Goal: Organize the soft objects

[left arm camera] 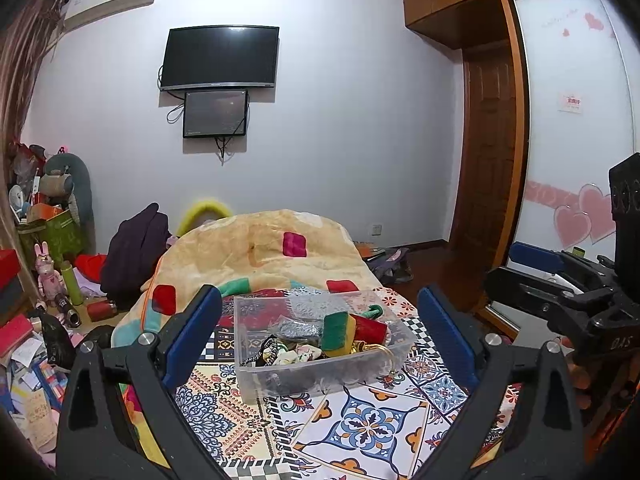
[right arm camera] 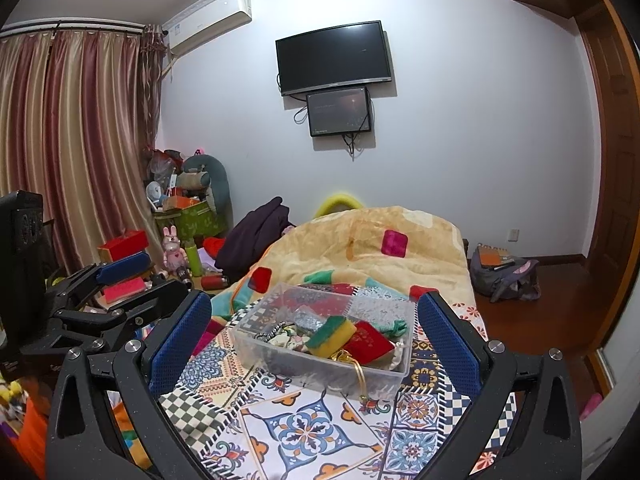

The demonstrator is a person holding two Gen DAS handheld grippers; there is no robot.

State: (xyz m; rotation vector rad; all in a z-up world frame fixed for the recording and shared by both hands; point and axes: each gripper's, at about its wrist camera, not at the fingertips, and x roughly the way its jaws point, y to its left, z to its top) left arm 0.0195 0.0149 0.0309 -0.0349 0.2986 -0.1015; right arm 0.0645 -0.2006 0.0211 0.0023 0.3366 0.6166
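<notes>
Wall-mounted television [left arm camera: 219, 57] above a smaller screen [left arm camera: 215, 114]; air conditioner [right arm camera: 210, 22] beside striped curtains [right arm camera: 68, 140]; yellow blanket [left arm camera: 256, 252] heaped on the patterned cloth [right arm camera: 312, 432]; backpack [right arm camera: 504, 276] on the floor

Bed [left arm camera: 360, 432]: patterned cloth, clear bin [left arm camera: 320, 356], blanket [left arm camera: 256, 248].

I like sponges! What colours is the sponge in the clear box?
The sponge is yellow with a green top, clearest in the right wrist view.
</notes>
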